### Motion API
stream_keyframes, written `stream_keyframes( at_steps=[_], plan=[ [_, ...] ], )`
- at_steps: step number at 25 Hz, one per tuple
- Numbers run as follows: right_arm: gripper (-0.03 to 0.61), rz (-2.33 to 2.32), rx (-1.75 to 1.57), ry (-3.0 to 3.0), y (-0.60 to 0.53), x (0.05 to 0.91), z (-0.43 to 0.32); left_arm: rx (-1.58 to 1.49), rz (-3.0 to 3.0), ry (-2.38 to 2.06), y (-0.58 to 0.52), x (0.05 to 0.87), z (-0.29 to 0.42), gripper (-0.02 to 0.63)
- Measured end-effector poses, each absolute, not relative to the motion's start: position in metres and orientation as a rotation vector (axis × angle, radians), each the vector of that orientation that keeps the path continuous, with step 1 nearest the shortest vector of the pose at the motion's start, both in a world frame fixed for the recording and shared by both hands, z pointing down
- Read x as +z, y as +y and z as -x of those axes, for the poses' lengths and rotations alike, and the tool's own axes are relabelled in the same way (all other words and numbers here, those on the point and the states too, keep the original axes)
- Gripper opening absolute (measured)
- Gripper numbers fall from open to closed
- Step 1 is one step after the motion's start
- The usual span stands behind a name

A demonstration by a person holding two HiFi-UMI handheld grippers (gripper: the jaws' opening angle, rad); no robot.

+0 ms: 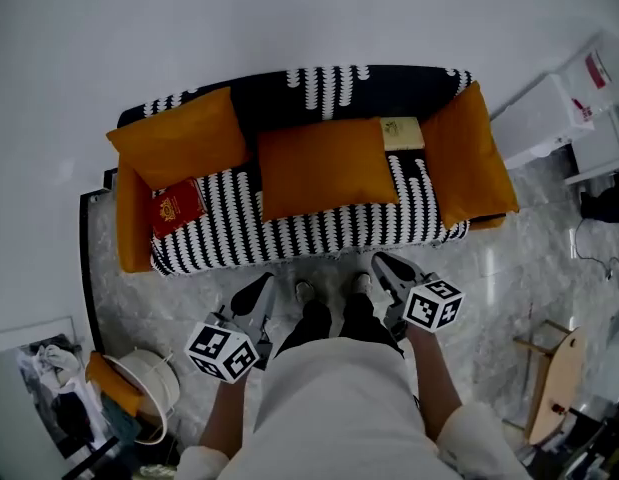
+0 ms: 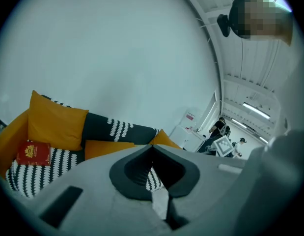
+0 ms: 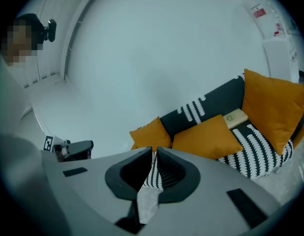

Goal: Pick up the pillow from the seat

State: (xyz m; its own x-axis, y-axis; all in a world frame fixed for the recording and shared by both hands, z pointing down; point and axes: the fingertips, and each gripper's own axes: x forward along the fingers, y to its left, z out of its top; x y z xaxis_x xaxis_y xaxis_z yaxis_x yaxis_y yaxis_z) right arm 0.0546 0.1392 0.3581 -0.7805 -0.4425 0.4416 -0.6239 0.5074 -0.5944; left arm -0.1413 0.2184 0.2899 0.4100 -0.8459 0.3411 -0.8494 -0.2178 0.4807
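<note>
An orange pillow lies in the middle of the black-and-white patterned sofa, leaning on the backrest. It also shows in the left gripper view as the pillow and in the right gripper view as the pillow. Two more orange pillows stand at the sofa's left end and right end. My left gripper and right gripper hover low in front of the sofa, both shut and holding nothing. Neither touches a pillow.
A red book lies on the seat's left side and a pale book behind the middle pillow. A white basket stands at the floor's left, a wooden board at the right, white cabinets beyond the sofa's right end.
</note>
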Motion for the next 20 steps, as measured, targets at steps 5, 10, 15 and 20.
stream_keyframes(
  at_steps=[5,10,15,20],
  plan=[
    [0.008,-0.875,1.24,-2.427,0.156,0.408,-0.038,0.049,-2.068,-1.314,0.235,0.311,0.122,0.011],
    [0.009,-0.885,1.322,-2.335,0.155,0.464,-0.033,0.099,-2.014,-1.196,0.25,0.344,0.096,0.011],
    [0.035,-0.916,1.404,-2.306,0.136,0.508,-0.037,0.134,-1.963,-1.161,0.253,0.366,0.078,0.011],
    [0.092,-0.917,1.558,-2.329,0.109,0.543,-0.043,0.158,-1.995,-1.129,0.236,0.371,0.054,0.011]
  ],
)
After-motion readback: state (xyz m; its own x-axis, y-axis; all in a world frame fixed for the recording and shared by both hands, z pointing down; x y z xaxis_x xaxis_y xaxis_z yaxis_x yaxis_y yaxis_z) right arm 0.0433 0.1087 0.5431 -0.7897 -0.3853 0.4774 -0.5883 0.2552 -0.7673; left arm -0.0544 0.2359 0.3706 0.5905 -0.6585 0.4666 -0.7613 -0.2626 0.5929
